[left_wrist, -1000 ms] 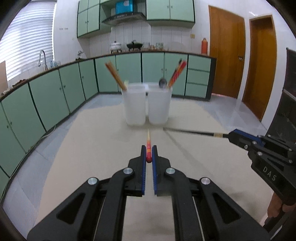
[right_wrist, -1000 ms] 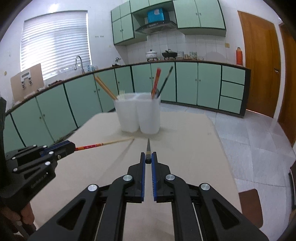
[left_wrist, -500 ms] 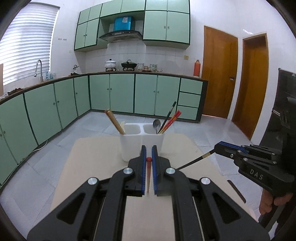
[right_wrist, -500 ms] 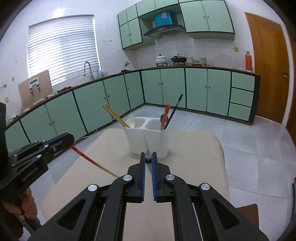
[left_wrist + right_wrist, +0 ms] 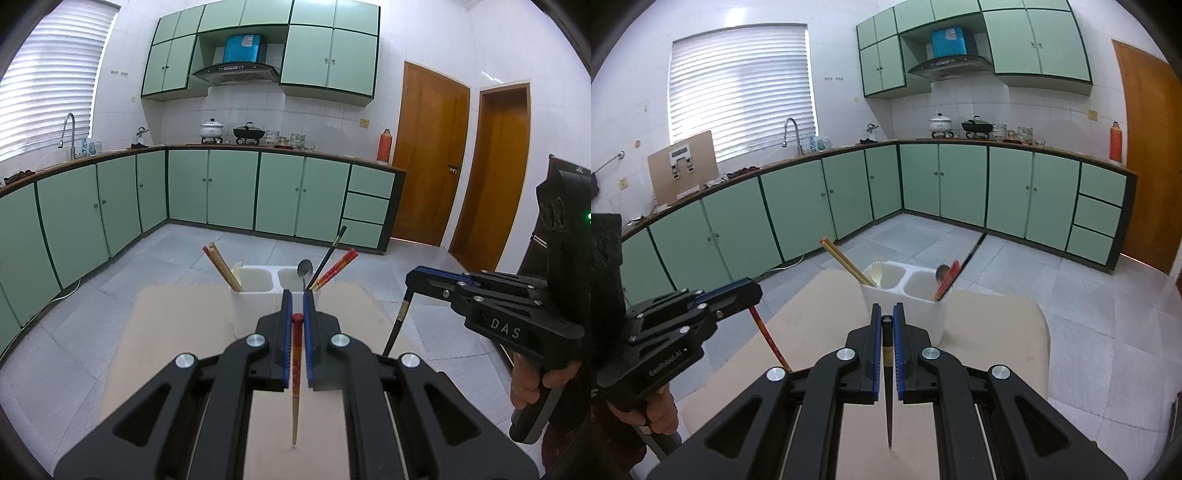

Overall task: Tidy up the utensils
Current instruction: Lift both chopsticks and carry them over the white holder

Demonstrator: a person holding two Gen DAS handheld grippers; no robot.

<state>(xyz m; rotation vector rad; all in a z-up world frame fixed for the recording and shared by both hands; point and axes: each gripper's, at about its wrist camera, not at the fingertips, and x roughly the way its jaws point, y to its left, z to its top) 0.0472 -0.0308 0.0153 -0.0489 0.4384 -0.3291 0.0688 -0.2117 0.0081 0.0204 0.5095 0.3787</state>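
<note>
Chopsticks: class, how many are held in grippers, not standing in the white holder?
2. The red chopstick points tip-down in the left gripper; the black chopstick points tip-down in the right gripper. Neither gripper seems to hide another.

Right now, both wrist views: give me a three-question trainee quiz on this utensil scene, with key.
1. True or false: the left gripper holds a black chopstick.
2. Which compartment of the white holder has the metal spoon? A) left B) right
3. Fill in: the black chopstick in the right gripper hangs tip ____.

Key: 1 false, it holds the red chopstick; 2 B; 3 down.
</note>
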